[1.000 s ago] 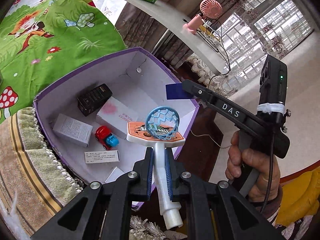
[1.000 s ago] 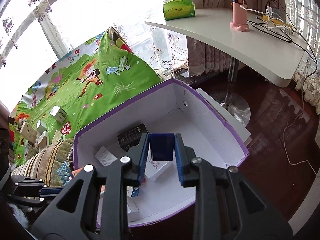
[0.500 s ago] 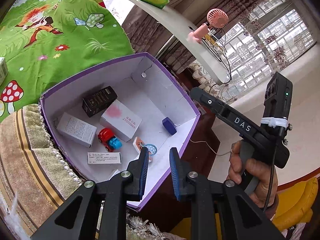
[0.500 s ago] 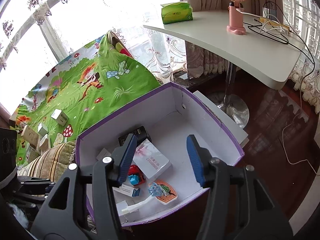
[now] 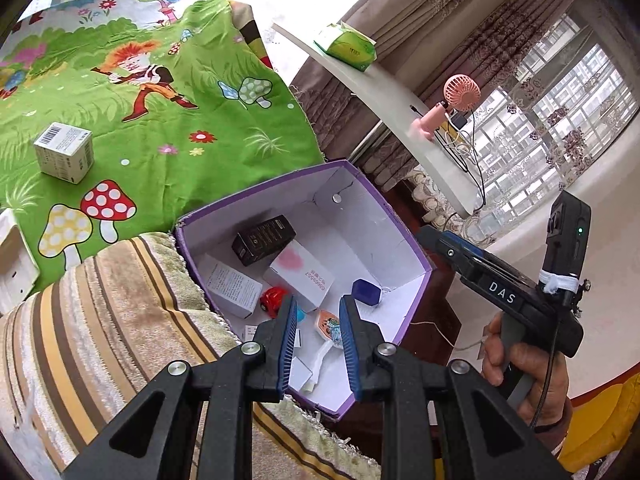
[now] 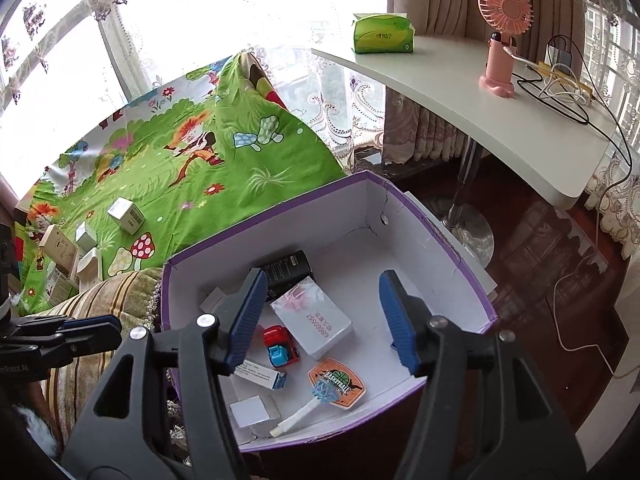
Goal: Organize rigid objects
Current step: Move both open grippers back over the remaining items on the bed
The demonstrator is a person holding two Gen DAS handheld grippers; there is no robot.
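Inside the purple-rimmed box [image 6: 460, 264]: 1 toy basketball hoop [image 6: 334, 386] flat near the front wall, white pole toward the front corner; 1 red-and-blue toy car [image 6: 280, 346] just behind the hoop; 1 white carton with a pink mark [image 6: 312, 314] mid-floor; 1 black carton [image 6: 286, 270] behind that, toward the back wall; 1 dark blue block [image 5: 366, 292] by the right wall, nearly hidden behind a finger in the right wrist view. Also 3 smaller white cartons toward the left wall and front corner, partly covered by gripper fingers.

Above the box's front edge: left gripper [image 5: 318, 344], narrow gap, nothing between the pads. Right gripper [image 6: 320, 320] over the box's middle, jaws opening, wide apart, empty.

Left of the box: striped cloth [image 5: 100, 320], then green cartoon mat [image 6: 224, 152] carrying about 6 more cartons, some cut off at the frame edge. Behind the box: 1 white desk [image 6: 500, 120] with 1 pink fan [image 6: 502, 40] and 1 green tissue pack [image 6: 382, 34].
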